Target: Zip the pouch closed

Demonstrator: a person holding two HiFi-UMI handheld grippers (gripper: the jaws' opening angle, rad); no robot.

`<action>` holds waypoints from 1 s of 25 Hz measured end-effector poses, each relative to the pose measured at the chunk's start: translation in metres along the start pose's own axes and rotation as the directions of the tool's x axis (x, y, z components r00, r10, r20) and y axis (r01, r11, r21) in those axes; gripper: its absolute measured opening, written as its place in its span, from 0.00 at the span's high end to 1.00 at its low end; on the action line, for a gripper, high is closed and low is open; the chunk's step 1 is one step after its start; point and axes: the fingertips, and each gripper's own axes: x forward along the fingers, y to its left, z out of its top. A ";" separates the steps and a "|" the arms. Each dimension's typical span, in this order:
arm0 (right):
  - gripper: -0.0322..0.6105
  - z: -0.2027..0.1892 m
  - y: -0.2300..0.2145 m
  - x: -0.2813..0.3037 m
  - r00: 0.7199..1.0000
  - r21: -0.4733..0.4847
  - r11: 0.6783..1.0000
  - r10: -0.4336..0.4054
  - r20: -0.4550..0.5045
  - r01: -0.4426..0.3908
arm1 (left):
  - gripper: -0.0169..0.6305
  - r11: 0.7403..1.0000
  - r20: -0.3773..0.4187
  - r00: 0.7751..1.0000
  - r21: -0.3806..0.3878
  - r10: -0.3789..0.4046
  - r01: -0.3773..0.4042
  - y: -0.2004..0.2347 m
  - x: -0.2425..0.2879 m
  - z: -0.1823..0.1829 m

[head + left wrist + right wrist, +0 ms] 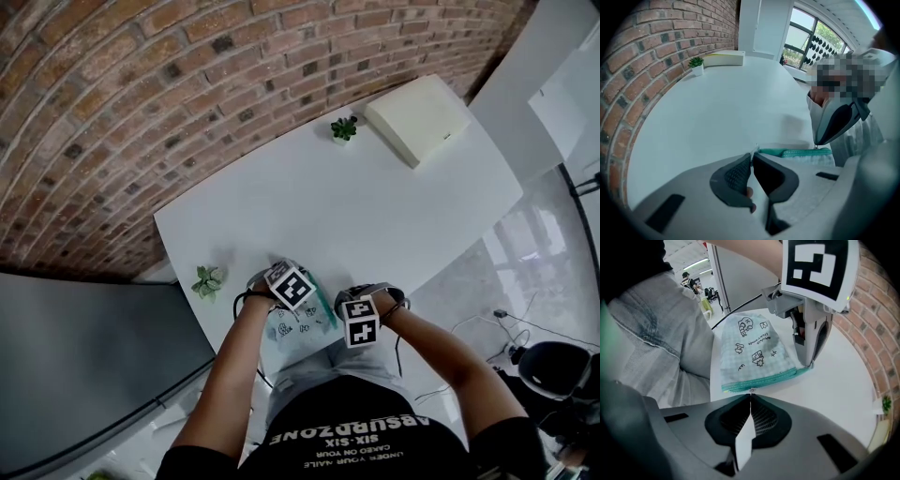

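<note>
Zipping looks almost finished: the checked pouch (752,352) lies at the near edge of the white counter (356,206), pinned at both ends.
Left gripper (752,154): jaws all but together, pinching a thin corner of the pouch at one end of the teal zip band (764,379). Right gripper (750,397): jaws pressed together on the small metal zipper pull (750,390), near the band's other end. The band between them lies flat and looks joined. A short stretch past the pull may be left; too small to tell.
</note>
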 end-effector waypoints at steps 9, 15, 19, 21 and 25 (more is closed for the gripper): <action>0.95 -0.005 0.021 0.005 1.000 0.024 1.000 0.005 -0.010 -0.005 | 0.94 0.999 -0.004 0.999 0.000 0.034 -0.034 0.000 0.000 0.001; 0.95 -0.005 0.033 0.006 1.000 0.040 0.999 0.001 -0.018 0.000 | 0.94 0.998 0.002 0.998 -0.008 0.067 -0.067 0.000 0.000 0.001; 0.95 -0.005 0.034 0.007 1.000 0.067 0.998 -0.011 -0.012 0.012 | 0.94 0.996 0.025 0.996 -0.030 0.085 -0.085 0.001 -0.003 0.001; 0.95 -0.005 0.033 0.008 1.000 0.076 0.997 -0.017 -0.010 0.018 | 0.94 0.995 0.046 0.995 -0.047 0.091 -0.089 0.001 -0.003 0.002; 0.95 -0.005 0.033 0.008 0.999 0.077 0.996 -0.037 -0.019 0.038 | 0.94 0.992 0.038 0.994 -0.075 0.107 -0.104 0.001 -0.004 0.002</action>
